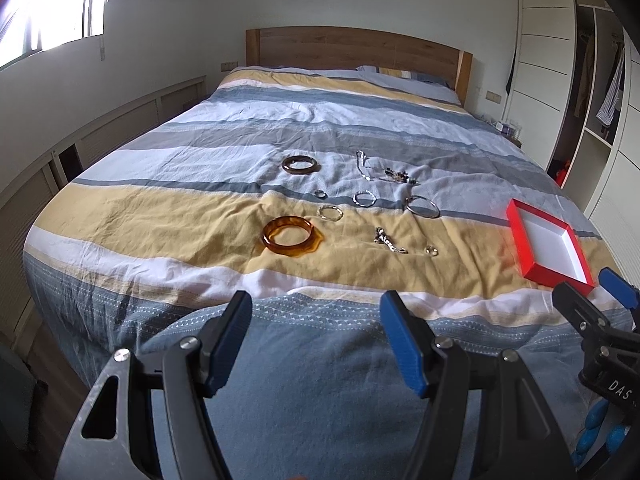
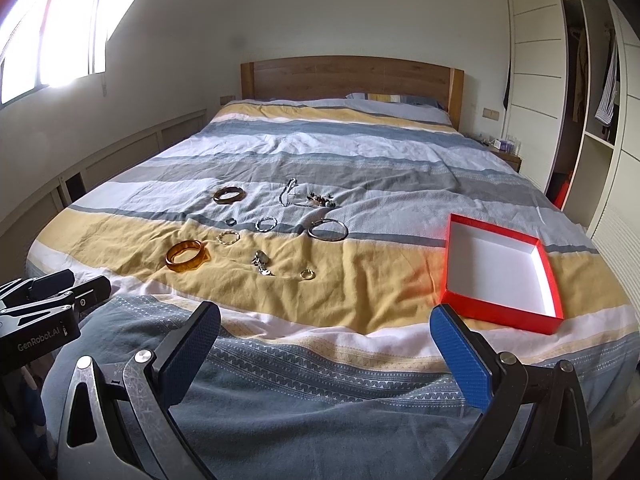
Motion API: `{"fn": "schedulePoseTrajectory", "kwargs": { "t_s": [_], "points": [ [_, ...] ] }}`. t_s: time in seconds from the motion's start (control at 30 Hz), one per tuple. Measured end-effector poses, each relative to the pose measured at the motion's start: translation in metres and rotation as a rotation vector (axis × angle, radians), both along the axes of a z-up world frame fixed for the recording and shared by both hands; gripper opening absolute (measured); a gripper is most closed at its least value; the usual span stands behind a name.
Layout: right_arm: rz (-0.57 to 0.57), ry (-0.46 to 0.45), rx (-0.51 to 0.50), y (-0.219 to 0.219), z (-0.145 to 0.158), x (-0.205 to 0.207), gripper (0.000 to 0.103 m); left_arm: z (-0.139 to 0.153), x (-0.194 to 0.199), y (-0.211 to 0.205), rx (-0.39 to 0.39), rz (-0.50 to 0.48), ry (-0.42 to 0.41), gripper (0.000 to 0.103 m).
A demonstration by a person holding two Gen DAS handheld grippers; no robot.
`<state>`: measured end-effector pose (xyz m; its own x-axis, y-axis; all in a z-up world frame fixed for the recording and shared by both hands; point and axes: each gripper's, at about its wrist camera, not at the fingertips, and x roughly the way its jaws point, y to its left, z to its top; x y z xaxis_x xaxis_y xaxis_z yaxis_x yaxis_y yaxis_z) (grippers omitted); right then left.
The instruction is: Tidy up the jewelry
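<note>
Jewelry lies scattered on the striped duvet [image 2: 360, 160] mid-bed, none yet in the red box [image 2: 554, 280], which sits empty w/ white interior, well apart to the right of the pieces.

Grippers: left gripper [image 1: 316, 340] released, jaws spread, nothing held, hovering over the foot of the bed. Right gripper [image 2: 326, 344] likewise released and empty, nearest the box's front edge.

Step in hand, judged: first pick not yet begun. Recommended approach:
- Start w/ rigid, tall pieces; amber bangle [image 2: 187, 255] stands proud of the fabric, so pads can close across its band w/o digging into the cloth.
- Thin items need a low, near-flat approach; the duvet is soft and wrinkled, so risk of pinching fabric along w/ the piece.
- Chains likely to trail or snag; lift from the bunched part, clear the neighbours before moving.
- Right gripper is better placed for drop-offs; release low inside the box.

Condition of items:
- Amber bangle: translucent orange, on the yellow stripe, nearest the left gripper.
- Dark brown bangle [image 2: 229, 195]: farther back, on the pale stripe.
- Large silver hoop [image 2: 328, 229]; smaller silver ring-shaped piece [image 2: 266, 224]; twisted gold-tone ring [image 2: 228, 237].
- Small gold ring [image 2: 307, 274], just beside a crumpled charm bracelet [image 2: 262, 263].
- Silver chain [image 2: 289, 194] and dark beaded cluster [image 2: 320, 199], touching or tangled; cannot tell which.
</note>
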<state>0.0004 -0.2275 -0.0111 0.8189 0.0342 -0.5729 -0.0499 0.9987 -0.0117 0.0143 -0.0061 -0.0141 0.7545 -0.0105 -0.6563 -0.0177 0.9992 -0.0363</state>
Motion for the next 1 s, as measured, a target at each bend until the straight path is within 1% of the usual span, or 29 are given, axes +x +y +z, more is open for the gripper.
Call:
{"fn": "schedulePoseTrajectory", "kwargs": {
  "t_s": [0.27, 0.57, 1.0],
  "points": [
    [0.011, -0.02, -0.011, 0.002, 0.009, -0.005, 0.102, 0.006, -0.006, 0.003, -0.006, 0.002, -0.021, 0.065],
    [0.025, -0.009, -0.028, 0.007, 0.007, -0.002, 0.102, 0.004, -0.004, 0.009, -0.02, 0.011, -0.011, 0.065],
    [0.026, -0.003, -0.027, 0.01, 0.003, -0.004, 0.102, 0.001, -0.003, 0.011, -0.016, 0.014, -0.012, 0.065]
  ]
}}
